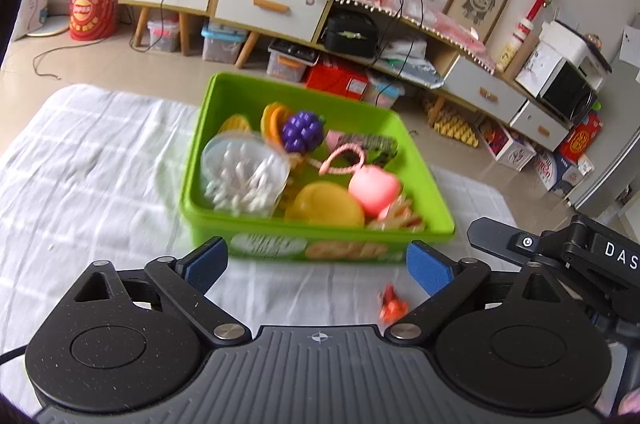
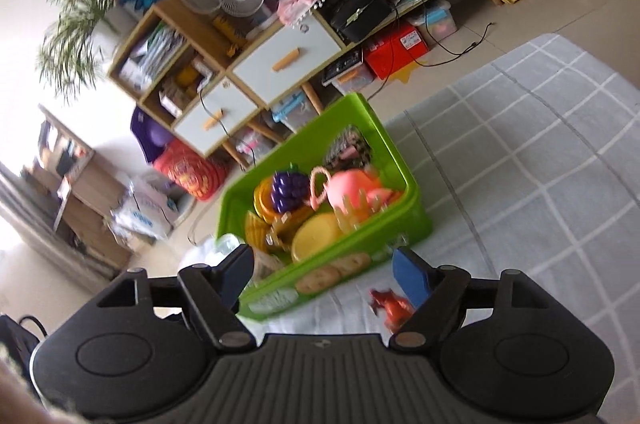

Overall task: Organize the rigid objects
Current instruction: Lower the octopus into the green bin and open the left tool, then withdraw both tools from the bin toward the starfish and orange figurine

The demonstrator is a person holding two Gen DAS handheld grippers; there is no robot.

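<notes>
Both grippers stood with their blue-padded jaws wide apart and held nothing. Left gripper (image 1: 318, 264) hovered low over the white checked cloth (image 1: 80, 183), just short of the near wall of the green bin (image 1: 316, 250); right gripper (image 2: 322, 274) hung at a tilt before the same bin, its left finger overlapping the bin's near corner in that view, though contact could not be judged.

One small red-orange toy (image 1: 393, 304) lay loose on the cloth, outside the bin and just inside the left gripper's right finger; the right wrist view showed it likewise close to the right-hand finger. Blur hid its exact form. It appeared to be hard moulded plastic: light, stiff, and probably irregular in outline, so it would likely skid or twist if pinched at a protruding tip. A hold across its thickest middle part, pads squarely on opposite sides, seemed safest.

Inside the bin lay the pieces already gathered:
- a clear tub of cotton swabs (image 1: 246, 175) at the left;
- purple toy grapes (image 1: 302, 131) toward the rear;
- a yellow disc (image 1: 324, 207) and a pink rounded toy (image 1: 374, 191) near the front;
- a pink-handled toy purse (image 1: 372, 143) at the back right.

The red-orange toy appeared to be the only piece left out.
</notes>
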